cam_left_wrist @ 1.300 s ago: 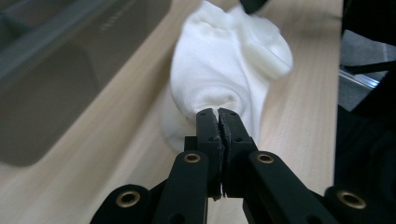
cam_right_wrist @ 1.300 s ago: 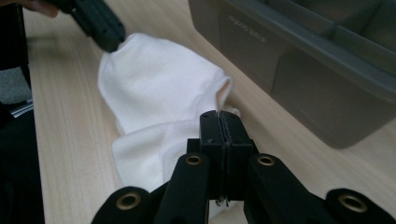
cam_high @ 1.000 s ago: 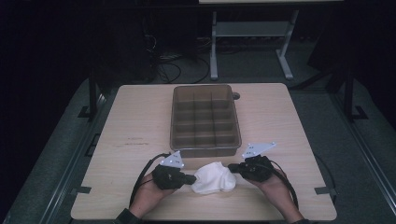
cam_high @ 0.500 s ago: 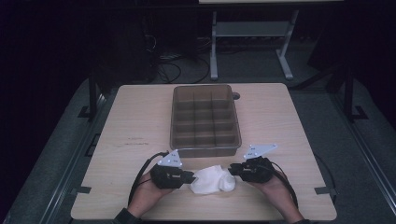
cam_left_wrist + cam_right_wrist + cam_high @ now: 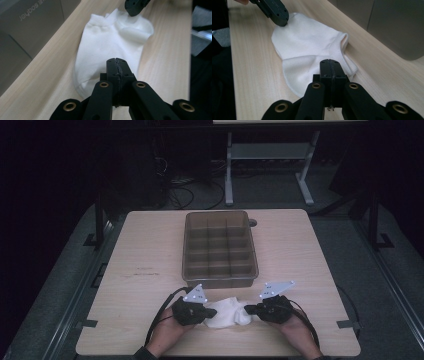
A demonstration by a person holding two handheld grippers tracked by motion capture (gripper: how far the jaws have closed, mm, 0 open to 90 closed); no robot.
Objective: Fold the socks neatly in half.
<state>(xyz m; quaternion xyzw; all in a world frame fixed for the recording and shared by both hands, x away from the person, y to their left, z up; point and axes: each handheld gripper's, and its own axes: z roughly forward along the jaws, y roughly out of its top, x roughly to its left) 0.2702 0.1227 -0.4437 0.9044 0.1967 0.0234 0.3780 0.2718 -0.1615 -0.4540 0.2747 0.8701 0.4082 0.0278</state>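
Pale embossed lettering runs along the smooth side wall of the translucent brown plastic compartment box (image 5: 32, 27) in the left gripper view; it looks like "joybos", followed by a few small characters too faint to make out. Faint dark marks sit on the light wooden tabletop (image 5: 145, 270) in the high view, too small to read.

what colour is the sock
Plain white sock, no pattern; it shows best in the left gripper view.
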